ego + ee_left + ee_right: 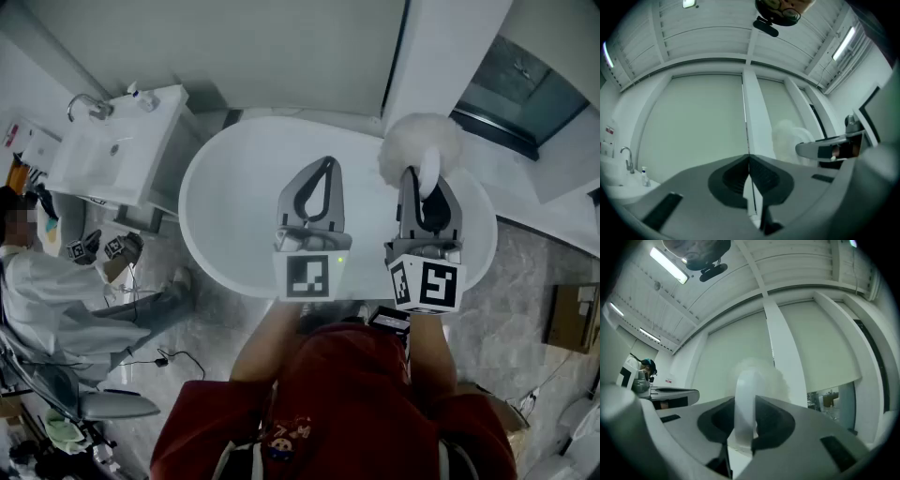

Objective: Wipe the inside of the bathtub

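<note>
Right tongs [743, 403] clamped on white handle [744, 380] of fluffy duster [420, 141]. Left tongs [749, 160] closed, empty. I hold both above bathtub [234, 178], duster clear of basin. For good wipe: lower fluffy head onto inner wall, keep light pressure, overlap long strokes.

White washbasin [94, 155] with faucet [89, 103] upper left; seated person [37, 291] below it
</note>
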Tool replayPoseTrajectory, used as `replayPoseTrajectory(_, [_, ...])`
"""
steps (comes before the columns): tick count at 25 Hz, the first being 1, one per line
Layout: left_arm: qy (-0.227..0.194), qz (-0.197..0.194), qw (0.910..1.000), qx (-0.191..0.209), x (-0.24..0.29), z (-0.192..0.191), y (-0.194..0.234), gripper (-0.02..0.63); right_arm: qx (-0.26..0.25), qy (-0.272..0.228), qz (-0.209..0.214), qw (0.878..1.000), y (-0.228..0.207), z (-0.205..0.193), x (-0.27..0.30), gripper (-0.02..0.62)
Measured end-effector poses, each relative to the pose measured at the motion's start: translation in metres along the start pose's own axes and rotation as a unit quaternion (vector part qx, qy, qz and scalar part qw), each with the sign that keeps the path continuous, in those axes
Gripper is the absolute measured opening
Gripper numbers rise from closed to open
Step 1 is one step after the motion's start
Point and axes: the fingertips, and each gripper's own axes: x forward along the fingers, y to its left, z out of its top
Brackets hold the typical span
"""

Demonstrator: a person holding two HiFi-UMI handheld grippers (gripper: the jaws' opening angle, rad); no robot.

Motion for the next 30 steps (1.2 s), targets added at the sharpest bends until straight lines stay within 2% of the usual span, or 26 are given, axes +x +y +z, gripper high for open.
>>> replayPoseTrajectory(11, [0.004, 0.015, 0.9999, 0.006, 0.000, -0.005, -0.004, 0.015, 0.001, 0.001, 0.010, 1.000, -0.002, -0.005, -0.001, 0.092])
replayPoseTrajectory(18, [0.027, 0.044, 0.9986, 0.015, -0.006, -0.014, 0.002, 0.015, 0.027, 0.013, 0.039, 0.999, -0.008, -0.019, 0.001, 0.092])
replayPoseTrajectory(22, [0.038, 0.079, 0.9960, 0.018, -0.016, -0.022, 0.007, 0.015, 0.039, 0.021, 0.071, 0.997, -0.002, -0.031, 0.004, 0.092])
replayPoseTrajectory(27, [0.052, 0.140, 0.9888, 0.009, -0.035, -0.035, 0.019, 0.015, 0.060, 0.039, 0.125, 0.990, 0.008, -0.050, 0.010, 0.092])
replayPoseTrajectory(30, [0.060, 0.162, 0.9848, 0.023, -0.046, -0.044, 0.024, 0.015, 0.068, 0.050, 0.156, 0.984, 0.016, -0.065, 0.009, 0.092])
